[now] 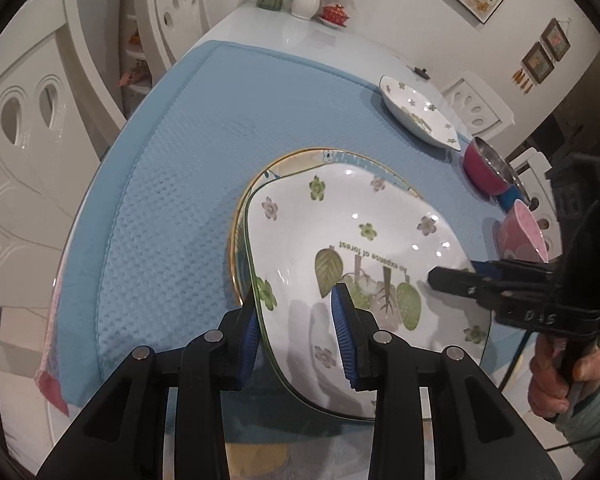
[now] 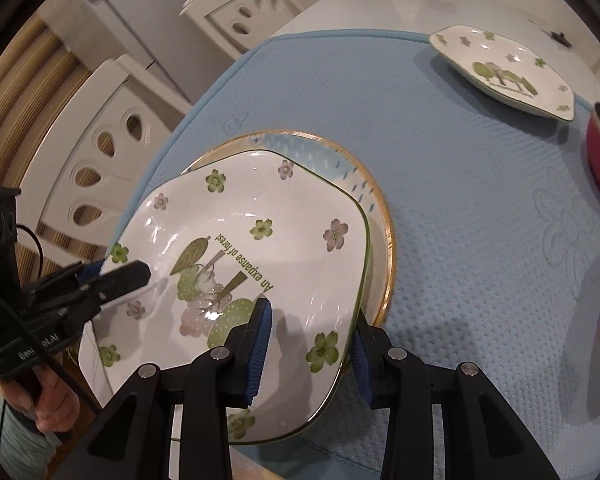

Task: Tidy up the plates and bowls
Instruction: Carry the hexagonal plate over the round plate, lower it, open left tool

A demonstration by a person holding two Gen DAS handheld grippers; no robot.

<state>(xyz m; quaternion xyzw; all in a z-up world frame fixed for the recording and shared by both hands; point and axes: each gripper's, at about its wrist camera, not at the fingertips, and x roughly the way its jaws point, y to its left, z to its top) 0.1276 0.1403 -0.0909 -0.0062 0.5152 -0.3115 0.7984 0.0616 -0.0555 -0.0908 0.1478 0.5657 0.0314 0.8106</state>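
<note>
Both grippers clamp the same white flowered plate (image 1: 364, 240) by opposite rims. The left gripper (image 1: 296, 332) stands only narrowly open, its blue pads (image 1: 342, 332) pinching the plate's edge at about 7 o'clock in its own view. The right gripper (image 2: 310, 344) is likewise nearly closed on the rim at 5 o'clock in its view, one pad inside the plate and one beneath the edge. The plate sits over a larger gold-rimmed plate (image 2: 380, 204) on the blue mat (image 2: 480, 208) covering the table (image 1: 300, 36). A second flowered plate (image 2: 500, 72) lies well apart at 1 o'clock, a magenta bowl (image 1: 486, 172) near it.
</note>
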